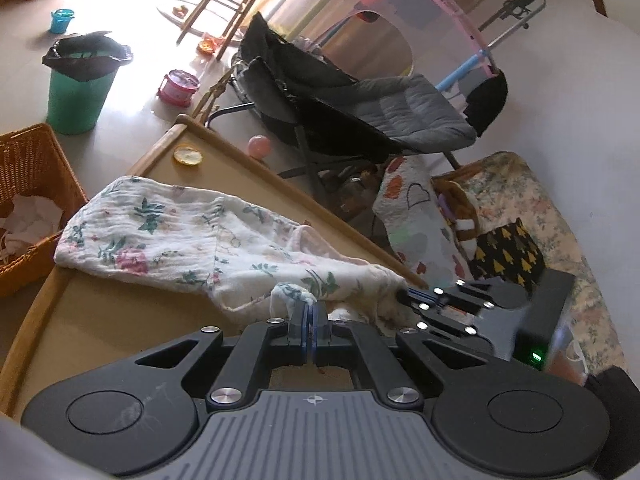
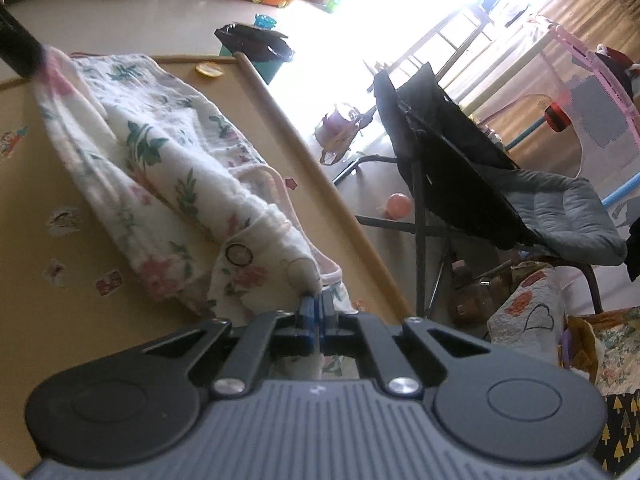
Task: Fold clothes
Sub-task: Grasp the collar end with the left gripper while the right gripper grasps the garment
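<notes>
A white floral garment [image 1: 176, 240] lies stretched across the low tan table [image 1: 100, 320]. My left gripper [image 1: 311, 305] is shut on a bunched near corner of the cloth. In the same view my right gripper [image 1: 404, 296] reaches in from the right and pinches the garment's edge beside it. From the right wrist view, the floral garment [image 2: 168, 176] runs diagonally away, and my right gripper [image 2: 318, 300] is shut on its pink-trimmed hem. The left gripper's dark tip [image 2: 20, 56] holds the far end at the upper left, blurred.
An orange wicker basket [image 1: 32, 200] with white cloth stands left of the table. A green bin [image 1: 78, 88], a grey folding chair [image 1: 380, 116], a pink ball [image 1: 259, 146] and toys sit on the floor beyond. A yellow lid [image 1: 187, 156] lies on the table's far corner.
</notes>
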The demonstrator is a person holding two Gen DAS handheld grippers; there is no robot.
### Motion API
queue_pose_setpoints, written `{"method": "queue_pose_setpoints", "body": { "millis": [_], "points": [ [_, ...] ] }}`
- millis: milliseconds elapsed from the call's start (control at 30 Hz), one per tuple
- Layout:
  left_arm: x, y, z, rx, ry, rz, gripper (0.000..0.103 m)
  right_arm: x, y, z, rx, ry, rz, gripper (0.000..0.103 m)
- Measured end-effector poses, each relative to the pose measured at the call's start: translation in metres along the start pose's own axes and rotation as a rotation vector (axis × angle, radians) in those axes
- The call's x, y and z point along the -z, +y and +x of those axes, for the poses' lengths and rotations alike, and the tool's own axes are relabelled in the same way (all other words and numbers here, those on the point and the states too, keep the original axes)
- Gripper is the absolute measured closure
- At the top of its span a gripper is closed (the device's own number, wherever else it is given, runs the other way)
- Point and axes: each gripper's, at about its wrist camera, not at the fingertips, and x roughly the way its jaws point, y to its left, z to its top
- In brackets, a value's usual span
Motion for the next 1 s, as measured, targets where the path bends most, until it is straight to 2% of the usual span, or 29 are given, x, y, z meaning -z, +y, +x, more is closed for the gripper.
{"method": "queue_pose_setpoints", "body": {
  "millis": [367,500,667,767,867,1000],
  "points": [
    [0.005,-0.01,-0.028,0.068,-0.008,0.007,0.101,-0.001,-0.006,0.022,-0.056,-0.003,0.012,0.099],
    [0.012,-0.013,-0.037,0.077,0.014,0.005,0.101,0.002,-0.009,0.022,-0.083,-0.001,0.031,0.096],
    [0.02,-0.014,-0.046,0.063,0.04,0.01,0.101,0.004,-0.017,0.005,-0.139,-0.024,0.068,0.083],
    [0.02,-0.013,-0.051,0.06,0.037,0.003,0.101,0.007,-0.024,-0.01,-0.177,-0.043,0.096,0.079],
    [0.018,-0.012,-0.054,0.058,0.025,-0.007,0.101,0.012,-0.024,-0.03,-0.17,-0.073,0.084,0.079],
    [0.016,-0.015,-0.056,0.055,0.015,-0.01,0.101,0.02,-0.008,-0.058,-0.184,-0.124,-0.003,0.079]
  ]
}}
